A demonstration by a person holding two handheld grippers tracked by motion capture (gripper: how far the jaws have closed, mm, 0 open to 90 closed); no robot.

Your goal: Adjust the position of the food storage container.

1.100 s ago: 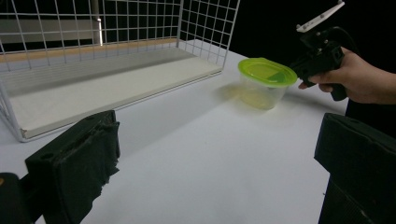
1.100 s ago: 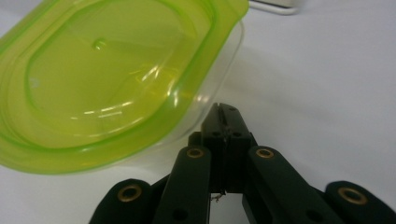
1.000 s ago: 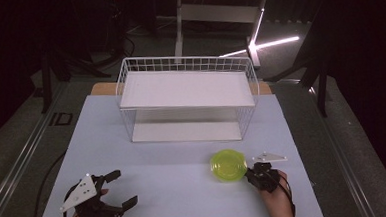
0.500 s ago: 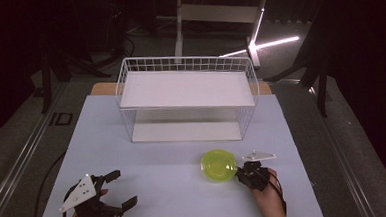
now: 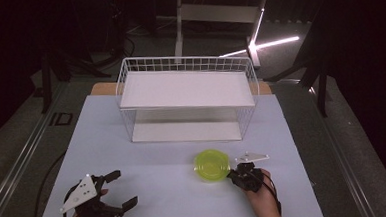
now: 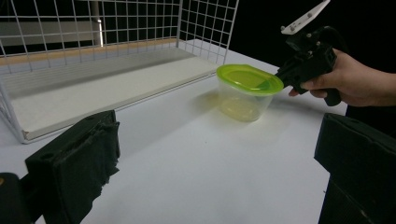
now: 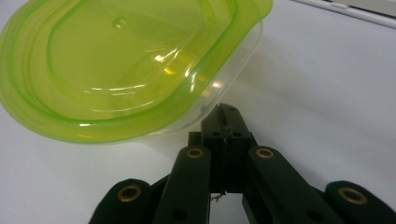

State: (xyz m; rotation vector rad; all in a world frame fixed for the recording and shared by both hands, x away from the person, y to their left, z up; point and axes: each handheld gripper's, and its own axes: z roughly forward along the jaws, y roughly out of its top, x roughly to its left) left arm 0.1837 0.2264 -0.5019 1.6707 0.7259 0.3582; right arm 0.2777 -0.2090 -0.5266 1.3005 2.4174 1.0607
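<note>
Fingers of the right gripper (image 5: pixel 233 173) are pressed together with no gap between the pads, their joined tip sitting right at the lip of a small clear plastic container with a lime-green lid (image 5: pixel 212 165); from the right gripper view the tip (image 7: pixel 226 122) lies just under the overhanging lid edge of the container (image 7: pixel 126 70), and whether it pinches that edge or merely touches it cannot be told. The container stands upright on the white bench (image 5: pixel 173 149), near the front, between the person's two hands but much closer to the right one, and in front of a white wire basket with a flat white shelf board inside (image 5: pixel 188 96), well apart from it. In the left gripper view the right gripper (image 6: pixel 286 73) reaches the container (image 6: pixel 247 91) from the side, held in the person's right hand (image 6: pixel 355 84). The left gripper (image 5: pixel 119 189) rests low at the bench's front left corner, its two black padded fingers (image 6: pixel 74 163) spread wide apart with nothing between them, well clear of the container.
</note>
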